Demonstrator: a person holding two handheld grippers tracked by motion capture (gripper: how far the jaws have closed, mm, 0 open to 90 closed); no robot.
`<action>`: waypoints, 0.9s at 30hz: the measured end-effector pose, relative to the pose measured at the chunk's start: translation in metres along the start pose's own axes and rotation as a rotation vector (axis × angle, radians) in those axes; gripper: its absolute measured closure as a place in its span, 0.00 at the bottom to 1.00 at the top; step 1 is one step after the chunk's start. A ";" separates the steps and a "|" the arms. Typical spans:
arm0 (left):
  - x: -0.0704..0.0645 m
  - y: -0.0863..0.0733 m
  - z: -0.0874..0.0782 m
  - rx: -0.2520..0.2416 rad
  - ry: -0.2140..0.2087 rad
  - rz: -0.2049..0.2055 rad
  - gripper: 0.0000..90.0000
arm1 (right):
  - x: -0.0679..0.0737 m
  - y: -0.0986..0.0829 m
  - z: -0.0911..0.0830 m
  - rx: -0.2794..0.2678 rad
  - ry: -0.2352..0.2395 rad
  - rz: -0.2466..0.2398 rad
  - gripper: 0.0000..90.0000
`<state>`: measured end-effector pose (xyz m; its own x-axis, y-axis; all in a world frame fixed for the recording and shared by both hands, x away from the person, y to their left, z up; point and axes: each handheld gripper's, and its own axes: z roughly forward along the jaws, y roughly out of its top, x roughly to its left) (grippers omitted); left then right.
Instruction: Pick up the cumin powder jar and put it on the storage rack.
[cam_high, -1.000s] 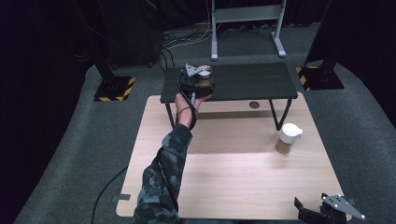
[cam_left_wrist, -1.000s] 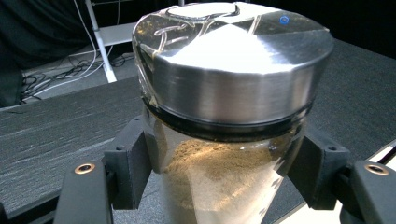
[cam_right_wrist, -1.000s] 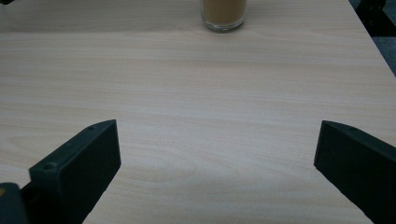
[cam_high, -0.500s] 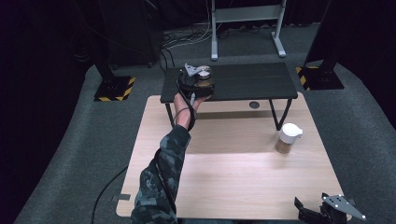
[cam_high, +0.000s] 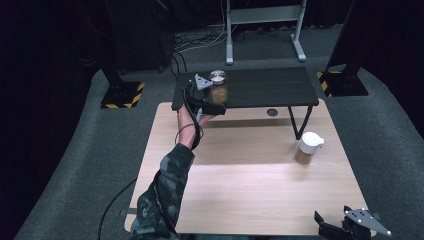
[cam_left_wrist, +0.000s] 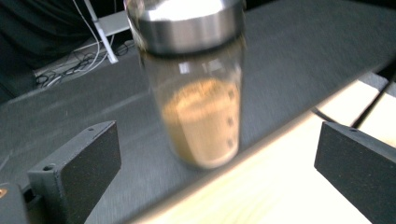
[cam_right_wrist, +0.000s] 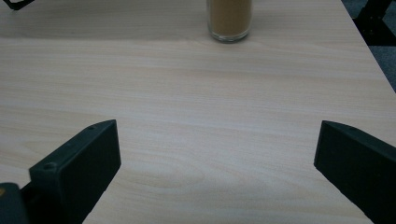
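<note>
Brown powder fills the jar (cam_left_wrist: 198, 84) on the black table (cam_high: 270, 87). It stands between the left gripper (cam_left_wrist: 217, 163)'s wide-open fingers (cam_left_wrist: 77, 170), probably not touching them.

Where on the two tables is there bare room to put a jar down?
The wooden table is bare between the white-lidded jar, the sleeve and the right gripper. The black table is bare right of the steel-lidded jar; crowded there by the open left gripper.
</note>
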<state>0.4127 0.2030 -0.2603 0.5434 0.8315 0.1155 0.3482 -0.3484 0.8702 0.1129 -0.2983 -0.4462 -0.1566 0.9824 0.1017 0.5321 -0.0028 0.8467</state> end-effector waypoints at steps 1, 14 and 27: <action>0.000 -0.005 -0.003 0.006 -0.006 0.005 0.00 | 0.000 0.000 0.000 -0.001 -0.001 0.001 0.00; -0.004 -0.118 -0.023 0.072 0.030 -0.074 0.00 | 0.004 0.001 0.001 -0.003 0.006 -0.012 0.00; -0.011 -0.236 -0.015 0.181 0.014 -0.230 0.00 | 0.002 -0.003 0.002 -0.022 0.003 0.020 0.00</action>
<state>0.3133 0.2822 -0.4595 0.4242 0.9031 -0.0668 0.5922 -0.2208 0.7750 0.1121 -0.2956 -0.4497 -0.1484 0.9816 0.1202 0.5170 -0.0266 0.8556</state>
